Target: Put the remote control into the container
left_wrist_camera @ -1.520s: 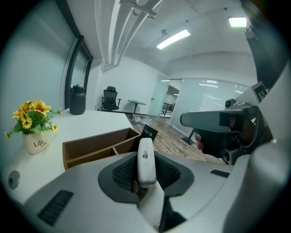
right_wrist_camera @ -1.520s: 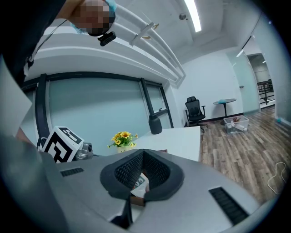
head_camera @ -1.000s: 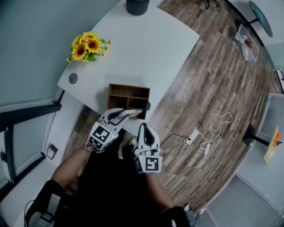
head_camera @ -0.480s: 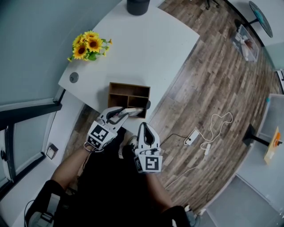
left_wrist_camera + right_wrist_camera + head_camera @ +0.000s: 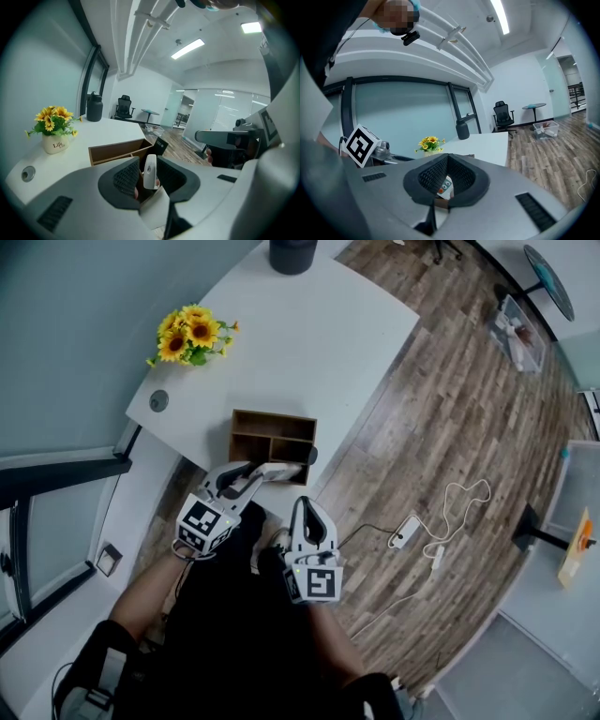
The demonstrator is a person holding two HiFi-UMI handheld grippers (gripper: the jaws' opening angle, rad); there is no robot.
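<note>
The white, rounded tabletop (image 5: 309,343) carried the brown wooden container (image 5: 274,417), an open box split into compartments, close to its near edge. The step in hand looked like the carry-in, with the release not yet made.

To do it well, the load would have to go forward over the near wall and stop above one compartment, clear of the dividers. It would then need to be lowered until one end found the floor before the grip was eased. A long, thin piece let go high would likely tip against a divider or bounce out.

The left gripper (image 5: 149,164) was clamped on the load, one ribbed black pad on either broad side. The right gripper (image 5: 447,160) hung just behind and to the right, its pads pressed together at the tips on nothing, and it was best kept out of the way.

The slim white plastic remote control (image 5: 150,172) stood on edge in the left gripper, its free end reaching to about the container's near right corner and not yet inside. Its narrow edge showed a small dark dot. The right gripper view caught a face with grey buttons and one orange one.
</note>
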